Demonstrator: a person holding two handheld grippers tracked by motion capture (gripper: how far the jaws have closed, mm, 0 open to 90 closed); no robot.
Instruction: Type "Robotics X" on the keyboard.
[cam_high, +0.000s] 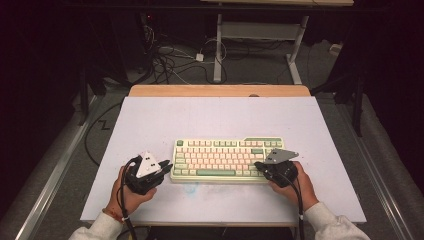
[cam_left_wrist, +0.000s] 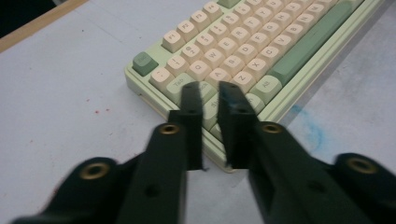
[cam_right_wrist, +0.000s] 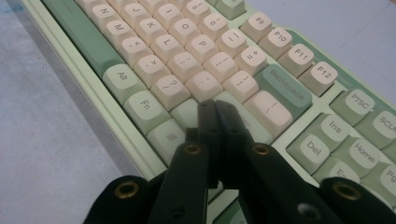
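Note:
A cream and green keyboard (cam_high: 227, 159) lies in the middle of the white table (cam_high: 150, 120). My left gripper (cam_high: 167, 166) is at the keyboard's left end. In the left gripper view its jaws stand a narrow gap apart, and the left gripper (cam_left_wrist: 209, 93) hovers over the Tab and Shift corner of the keyboard (cam_left_wrist: 243, 42) with nothing between the jaws. My right gripper (cam_high: 260, 166) is over the keyboard's lower right part. In the right gripper view the right gripper (cam_right_wrist: 215, 105) is shut, its tips together just above the keys near Enter on the keyboard (cam_right_wrist: 177, 51).
A faint blue smudge (cam_left_wrist: 313, 130) marks the table in front of the keyboard. A wooden strip (cam_high: 220, 90) borders the table's far edge. Beyond it, cables (cam_high: 170, 60) and the legs of another desk (cam_high: 260, 30) stand on the floor.

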